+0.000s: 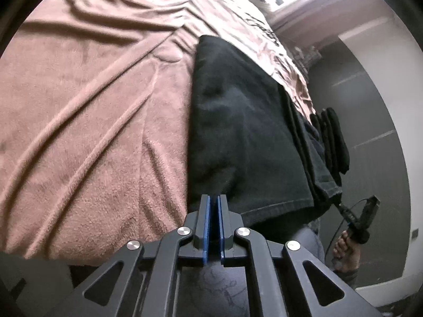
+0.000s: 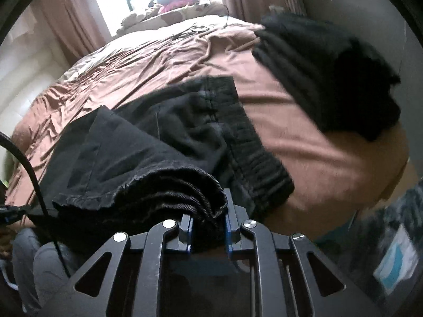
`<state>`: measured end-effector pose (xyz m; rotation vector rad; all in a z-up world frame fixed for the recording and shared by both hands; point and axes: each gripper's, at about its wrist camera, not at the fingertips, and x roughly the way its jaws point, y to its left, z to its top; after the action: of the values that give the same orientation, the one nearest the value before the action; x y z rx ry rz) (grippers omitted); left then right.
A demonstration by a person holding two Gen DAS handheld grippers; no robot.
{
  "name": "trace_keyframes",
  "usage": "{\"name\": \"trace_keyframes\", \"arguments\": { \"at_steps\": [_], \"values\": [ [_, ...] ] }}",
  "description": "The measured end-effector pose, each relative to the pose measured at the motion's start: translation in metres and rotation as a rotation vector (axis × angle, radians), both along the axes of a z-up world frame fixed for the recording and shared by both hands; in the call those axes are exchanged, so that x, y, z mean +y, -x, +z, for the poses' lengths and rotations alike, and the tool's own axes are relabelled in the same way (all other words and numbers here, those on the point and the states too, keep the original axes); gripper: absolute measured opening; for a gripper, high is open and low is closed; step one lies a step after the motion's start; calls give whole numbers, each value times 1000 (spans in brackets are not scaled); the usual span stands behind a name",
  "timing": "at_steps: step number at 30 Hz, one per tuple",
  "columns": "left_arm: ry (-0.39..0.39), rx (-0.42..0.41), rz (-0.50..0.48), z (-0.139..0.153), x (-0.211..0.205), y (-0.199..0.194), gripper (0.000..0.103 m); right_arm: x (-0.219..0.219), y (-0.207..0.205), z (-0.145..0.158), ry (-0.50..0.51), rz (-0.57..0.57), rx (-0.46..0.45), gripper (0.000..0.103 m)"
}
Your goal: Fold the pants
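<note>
Pants [image 1: 246,137], black and already doubled over lengthwise, lie on the brown blanket [image 1: 87,121] of the bed, close along the bed's near edge. In the left wrist view they stretch away from the camera as a long dark panel with stacked layers showing along the side toward the bed's edge.

The left gripper [image 1: 214,211] has its jaws clenched nearly together at the near hem of the pants; whether a thin fold of cloth sits between the blue pads cannot be told.

The right gripper [image 2: 207,220] has its jaws grasping a thick bunch of hemmed layers at the end of the pants [image 2: 148,158], with the frayed hems fanned out just above the pads. Beyond that bunch the elastic waistband [image 2: 253,148] lies flat on the blanket [image 2: 317,153].

A separate stack of folded black garments [image 2: 330,79] rests near the bed's far right corner in the right wrist view, well apart from the pants. Pillows and bright clutter [image 2: 174,8] sit at the head of the bed under the window.
</note>
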<state>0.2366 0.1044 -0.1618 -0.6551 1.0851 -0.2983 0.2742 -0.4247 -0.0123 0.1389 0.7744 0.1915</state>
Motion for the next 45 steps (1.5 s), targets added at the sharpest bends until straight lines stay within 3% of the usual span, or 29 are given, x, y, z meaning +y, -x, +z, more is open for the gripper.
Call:
{"name": "trace_keyframes", "arguments": {
  "at_steps": [2, 4, 6, 10, 13, 16, 17, 24, 28, 34, 45],
  "values": [
    [-26, -26, -5, 4, -3, 2, 6, -2, 9, 5, 3, 7, -21, 22],
    [-40, -44, -3, 6, -5, 5, 8, -2, 20, 11, 34, 13, -44, 37],
    [-60, -70, 5, 10, -10, 8, 8, 0, 34, 18, 62, 23, -76, 44],
    [-88, -119, 35, 17, -16, 15, 12, 12, 58, 30, 97, 63, -129, 44],
    [-105, -138, 53, 21, -19, 20, 30, 25, 73, 33, 107, 127, -155, 44],
    [-109, -181, 42, 29, -25, 26, 55, 44, 75, 33, 134, 184, -160, 44],
    [-116, -190, 43, 31, -27, 26, 59, 48, 77, 33, 137, 200, -159, 44],
    [-109, -204, 66, 31, -37, 31, 59, 92, 71, 26, 182, 327, -141, 45],
    [-119, -223, 90, 31, -38, 35, 59, 114, 60, 24, 235, 361, -154, 63],
    [-79, -191, 78, 21, -40, 34, 59, 145, 50, 18, 327, 423, -170, 63],
    [-22, -167, 88, 13, -34, 34, 59, 180, 17, 1, 401, 524, -117, 63]
  ]
}}
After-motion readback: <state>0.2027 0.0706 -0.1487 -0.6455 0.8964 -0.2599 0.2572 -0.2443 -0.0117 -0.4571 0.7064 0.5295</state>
